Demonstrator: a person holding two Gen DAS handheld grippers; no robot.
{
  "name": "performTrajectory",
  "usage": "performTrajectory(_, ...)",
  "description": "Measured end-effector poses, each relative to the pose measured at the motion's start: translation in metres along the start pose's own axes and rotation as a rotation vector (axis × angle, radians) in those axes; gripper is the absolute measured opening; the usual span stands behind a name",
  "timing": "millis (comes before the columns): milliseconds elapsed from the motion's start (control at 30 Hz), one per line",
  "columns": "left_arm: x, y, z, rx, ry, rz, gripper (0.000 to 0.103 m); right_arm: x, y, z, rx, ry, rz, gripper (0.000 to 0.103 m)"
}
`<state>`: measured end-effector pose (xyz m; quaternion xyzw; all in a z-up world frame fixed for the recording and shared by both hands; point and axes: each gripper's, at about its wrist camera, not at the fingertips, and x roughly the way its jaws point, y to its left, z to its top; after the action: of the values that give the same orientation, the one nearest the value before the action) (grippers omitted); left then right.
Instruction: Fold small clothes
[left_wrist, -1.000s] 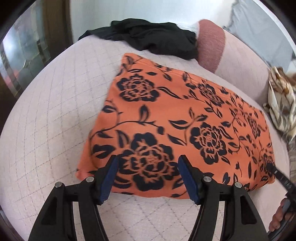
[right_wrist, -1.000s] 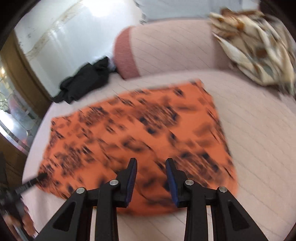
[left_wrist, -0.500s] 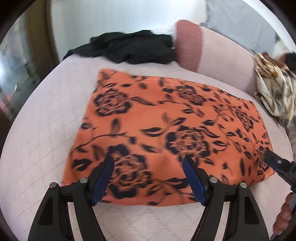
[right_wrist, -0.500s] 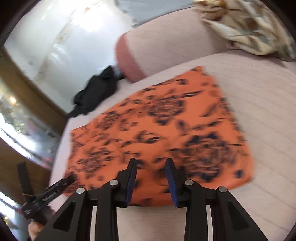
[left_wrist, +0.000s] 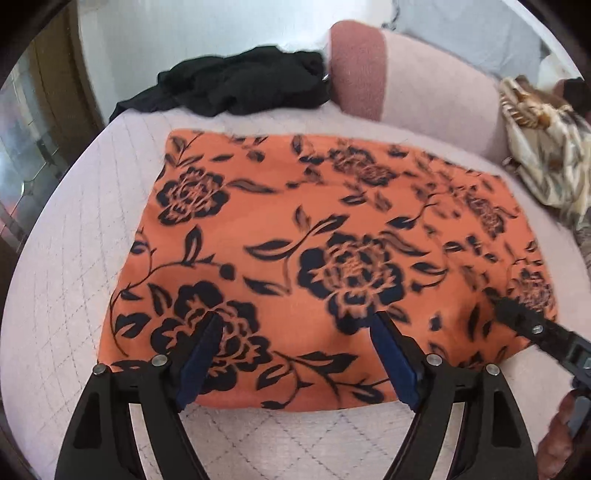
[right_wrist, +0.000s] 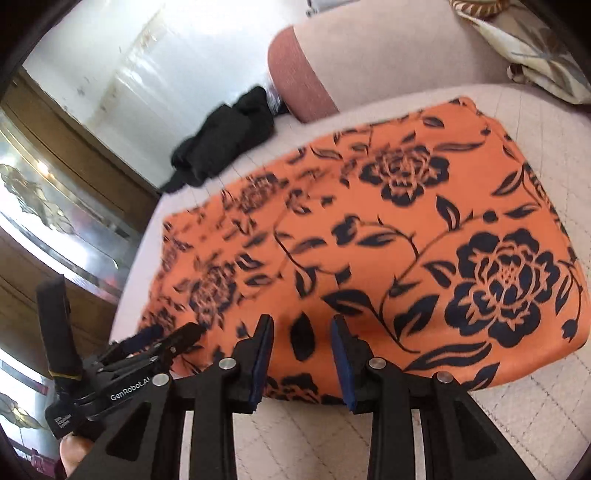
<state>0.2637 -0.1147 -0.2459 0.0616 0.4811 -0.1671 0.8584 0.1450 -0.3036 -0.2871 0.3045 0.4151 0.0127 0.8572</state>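
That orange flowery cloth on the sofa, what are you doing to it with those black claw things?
A person is folding clothes with a gripper in each hand. The orange flowered cloth lies flat on the pink sofa seat. The left gripper and right gripper are both open at its near edge, holding nothing. A black garment and a cream patterned cloth lie farther back.

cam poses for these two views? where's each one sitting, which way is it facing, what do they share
Left wrist: on the left gripper, at the near edge of the orange floral cloth, facing the pink backrest; open jaws show, the right gripper enters lower right.
Right wrist: on the right gripper, same near edge, facing the backrest; open jaws show, the left gripper and a fingertip at lower left.
Shared: the cloth, the black garment, the patterned fabric.
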Motion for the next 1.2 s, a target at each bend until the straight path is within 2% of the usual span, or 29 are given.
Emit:
performTrajectory(100, 0.011, -0.014, -0.005, 0.073, 0.047, 0.035, 0.083, 0.008, -0.001, -0.002, 0.03, 0.036, 0.052, 0.035)
performTrajectory(167, 0.026, -0.022, -0.01, 0.14, 0.096, 0.11, 0.085, 0.031, -0.001, -0.007, 0.038, 0.124, 0.008, 0.036)
performTrajectory(200, 0.024, -0.022, -0.01, 0.145, 0.081, 0.109, 0.085, 0.036, -0.001, -0.009, 0.022, 0.138, -0.004, 0.036)
performTrajectory(267, 0.015, -0.014, -0.005, 0.114, 0.069, 0.079, 0.085, 0.03, 0.003, -0.004, -0.017, 0.133, -0.017, 0.035)
performTrajectory(333, 0.003, 0.003, 0.004, 0.058, 0.027, 0.049, 0.085, 0.016, -0.001, 0.007, -0.016, 0.078, -0.035, 0.035)
performTrajectory(433, -0.003, 0.037, 0.011, -0.03, 0.009, 0.121, 0.085, -0.007, -0.029, 0.033, 0.05, -0.02, -0.078, 0.035)
performTrajectory(467, -0.002, 0.05, 0.01, -0.068, 0.019, 0.153, 0.085, -0.011, -0.042, 0.042, 0.028, -0.036, -0.027, 0.035)
performTrajectory(567, 0.021, 0.078, 0.003, -0.137, 0.106, 0.215, 0.087, -0.013, -0.09, 0.059, 0.182, -0.053, -0.111, 0.035)
performTrajectory(600, 0.026, 0.082, 0.0, -0.157, 0.113, 0.195, 0.09, -0.01, -0.105, 0.061, 0.231, -0.042, -0.134, 0.034)
performTrajectory(633, 0.027, 0.087, 0.001, -0.195, 0.114, 0.173, 0.091, -0.006, -0.118, 0.062, 0.282, -0.031, -0.069, 0.034)
performTrajectory(667, 0.027, 0.089, 0.002, -0.211, 0.12, 0.164, 0.09, -0.006, -0.123, 0.062, 0.313, -0.036, -0.041, 0.034)
performTrajectory(733, 0.02, 0.09, 0.005, -0.217, 0.11, 0.135, 0.09, -0.008, -0.119, 0.066, 0.302, -0.03, -0.04, 0.035)
performTrajectory(833, 0.01, 0.096, 0.006, -0.24, 0.095, 0.112, 0.09, -0.02, -0.109, 0.068, 0.265, -0.077, -0.077, 0.035)
performTrajectory(933, -0.007, 0.109, -0.002, -0.285, 0.07, 0.073, 0.09, -0.027, -0.113, 0.068, 0.292, -0.075, -0.046, 0.036)
performTrajectory(1000, -0.017, 0.119, -0.017, -0.312, 0.064, 0.07, 0.09, -0.029, -0.113, 0.065, 0.324, -0.068, -0.014, 0.046)
performTrajectory(1033, -0.021, 0.122, -0.023, -0.328, 0.069, 0.069, 0.09, -0.031, -0.115, 0.062, 0.342, -0.064, 0.0, 0.064)
performTrajectory(1067, -0.024, 0.127, -0.029, -0.355, 0.079, 0.055, 0.09, -0.036, -0.116, 0.058, 0.36, -0.072, 0.009, 0.068)
performTrajectory(1133, -0.028, 0.131, -0.039, -0.397, 0.094, 0.004, 0.09, -0.039, -0.117, 0.052, 0.383, -0.073, 0.034, 0.068)
performTrajectory(1200, -0.028, 0.139, -0.052, -0.453, 0.116, -0.087, 0.09, -0.043, -0.119, 0.047, 0.403, -0.062, 0.054, 0.068)
